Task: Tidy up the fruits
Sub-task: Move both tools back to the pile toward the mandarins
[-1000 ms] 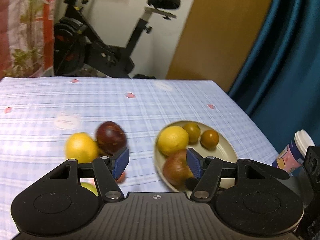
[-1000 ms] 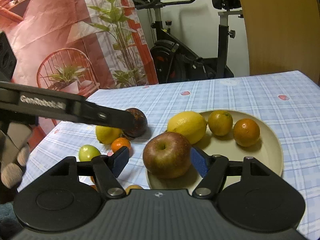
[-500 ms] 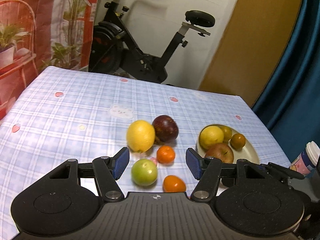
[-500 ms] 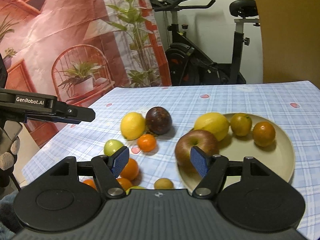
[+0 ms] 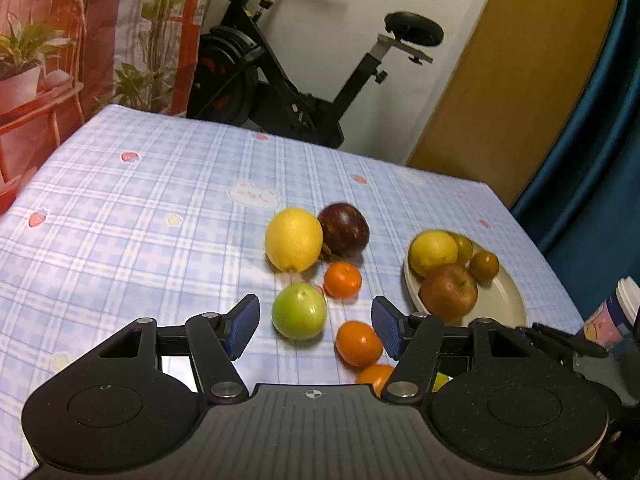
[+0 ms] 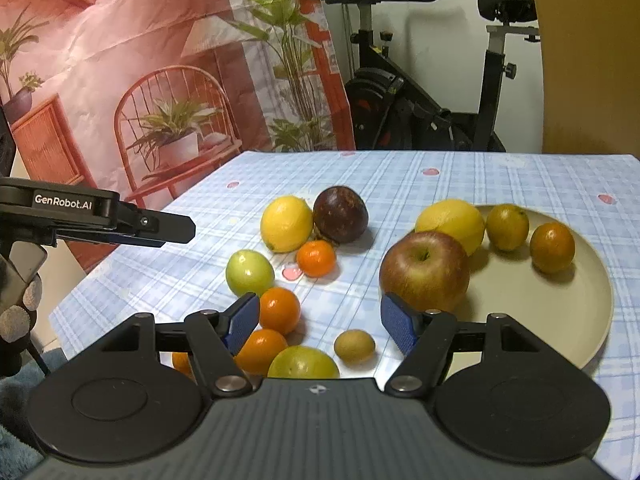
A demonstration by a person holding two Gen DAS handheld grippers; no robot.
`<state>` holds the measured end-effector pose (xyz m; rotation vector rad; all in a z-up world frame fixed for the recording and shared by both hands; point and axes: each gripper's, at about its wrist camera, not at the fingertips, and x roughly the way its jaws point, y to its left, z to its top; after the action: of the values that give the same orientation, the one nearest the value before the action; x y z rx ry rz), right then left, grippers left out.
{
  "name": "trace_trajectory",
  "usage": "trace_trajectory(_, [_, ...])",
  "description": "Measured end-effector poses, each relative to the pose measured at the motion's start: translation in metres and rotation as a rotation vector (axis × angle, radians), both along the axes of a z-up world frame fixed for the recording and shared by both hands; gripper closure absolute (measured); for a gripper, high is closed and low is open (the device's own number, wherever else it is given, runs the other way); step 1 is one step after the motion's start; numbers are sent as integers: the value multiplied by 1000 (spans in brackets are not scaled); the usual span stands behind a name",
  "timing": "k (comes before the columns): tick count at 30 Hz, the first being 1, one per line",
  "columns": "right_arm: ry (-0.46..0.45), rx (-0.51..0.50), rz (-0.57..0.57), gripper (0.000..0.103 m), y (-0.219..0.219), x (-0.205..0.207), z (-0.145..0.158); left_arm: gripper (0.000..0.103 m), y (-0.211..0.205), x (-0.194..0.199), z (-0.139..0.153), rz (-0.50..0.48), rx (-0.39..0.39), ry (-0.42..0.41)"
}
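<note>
While both tools hang agape and empty, left tool [image 5: 314, 328], right tool [image 6: 320, 322], plate [image 6: 560, 312] holds four fruits, apple [image 6: 424, 270] included, nine fruits loose on counter [image 6: 420, 184], two lemons [image 6: 286, 223] overall.

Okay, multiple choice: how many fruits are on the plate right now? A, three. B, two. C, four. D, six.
C: on the plate lie an apple, a lemon and two small oranges; the rest lie on the tablecloth.
</note>
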<state>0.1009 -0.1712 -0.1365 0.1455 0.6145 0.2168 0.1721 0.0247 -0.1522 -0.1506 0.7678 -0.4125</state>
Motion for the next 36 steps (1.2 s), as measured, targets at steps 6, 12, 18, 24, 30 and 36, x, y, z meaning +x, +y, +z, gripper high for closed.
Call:
trace_trajectory(6, [2,-10,28,34,7,-1,-2,41,2,-5,-3,-11,1,6])
trace_trajectory(12, [4,-9,36,34,10,-1,-3,42,3,-10,-4,-18,6,6])
trace_trajectory(18, [11,-14,67,39,16,-4,-4,43,8,-17,-8,-21,15,24])
trace_trajectory(24, [17,-18,79,43,19,-3,-6,45,14,-28,-20,-55,32,53])
trace_trajectory(30, [31,-27,93,44,24,-2,-10,45,14,-30,-30,-81,28,78])
trace_trajectory(36, [36,-32,85,45,25,-1,-11,45,10,-30,-35,-97,29,82])
